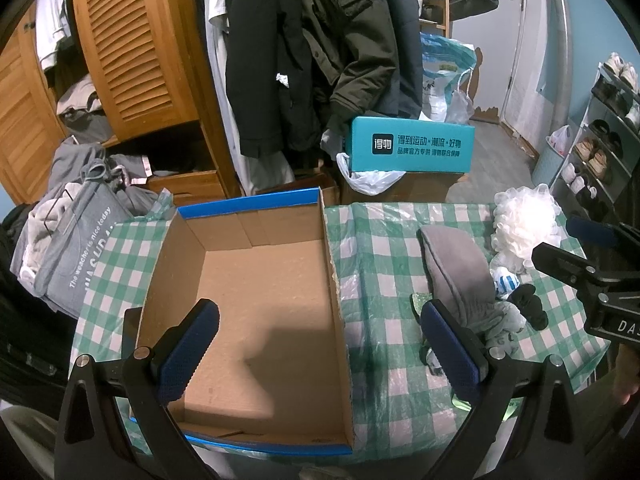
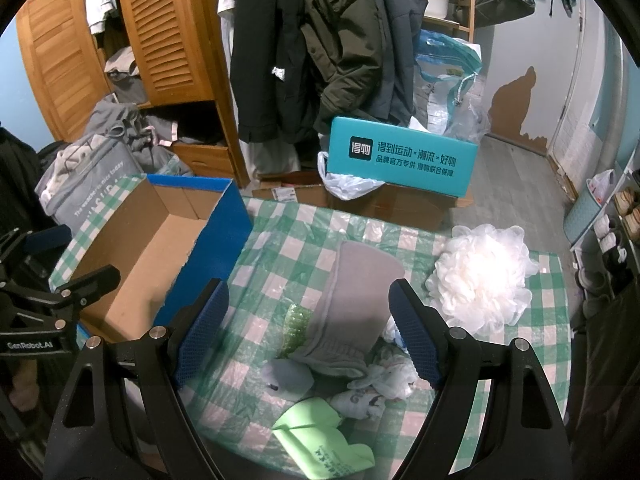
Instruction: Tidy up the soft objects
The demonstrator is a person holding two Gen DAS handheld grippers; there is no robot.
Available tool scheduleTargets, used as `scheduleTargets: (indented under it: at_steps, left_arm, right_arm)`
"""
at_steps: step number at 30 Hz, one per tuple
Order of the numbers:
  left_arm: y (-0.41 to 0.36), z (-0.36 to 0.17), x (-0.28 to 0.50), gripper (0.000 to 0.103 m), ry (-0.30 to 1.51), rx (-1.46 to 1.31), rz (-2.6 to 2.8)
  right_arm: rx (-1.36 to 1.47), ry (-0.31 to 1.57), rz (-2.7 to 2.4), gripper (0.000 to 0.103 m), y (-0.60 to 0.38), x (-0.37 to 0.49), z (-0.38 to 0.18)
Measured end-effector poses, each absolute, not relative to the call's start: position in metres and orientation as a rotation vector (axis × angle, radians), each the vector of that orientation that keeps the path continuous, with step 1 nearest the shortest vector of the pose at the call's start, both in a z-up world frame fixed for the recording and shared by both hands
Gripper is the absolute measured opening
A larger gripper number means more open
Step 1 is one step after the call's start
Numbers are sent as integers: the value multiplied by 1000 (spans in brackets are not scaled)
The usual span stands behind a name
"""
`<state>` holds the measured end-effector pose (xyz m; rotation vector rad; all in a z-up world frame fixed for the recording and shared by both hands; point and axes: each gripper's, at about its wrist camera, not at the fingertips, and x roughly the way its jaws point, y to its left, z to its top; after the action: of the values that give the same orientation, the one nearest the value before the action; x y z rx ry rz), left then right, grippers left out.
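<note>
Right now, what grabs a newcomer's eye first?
The open, empty cardboard box with blue sides on the checked tablecloth, under the open left gripper. Right of it lies a heap of soft things: a grey sock, a white mesh puff, a green cloth, under the open right gripper.

Black gripper (image 1: 320,348) frames, silver screws, blue textured pads (image 2: 202,332)

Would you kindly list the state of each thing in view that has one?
Cardboard box: open, empty.
Left tongs: open, over the box, holding nothing.
Right tongs: open, over the pile, holding nothing.
Grey cloth: loose on the table.
White bath pouf: loose on the table.
Wardrobe door: open.
</note>
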<state>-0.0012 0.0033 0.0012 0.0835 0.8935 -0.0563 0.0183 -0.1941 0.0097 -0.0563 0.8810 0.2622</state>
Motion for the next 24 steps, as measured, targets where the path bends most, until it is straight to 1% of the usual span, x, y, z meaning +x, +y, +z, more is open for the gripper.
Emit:
scheduleTargets:
  at_steps: [24]
  left_arm:
    - [3,0,-1,102,890,86,-59]
  right_arm:
    - [-58,882,258,81,-192,15,7]
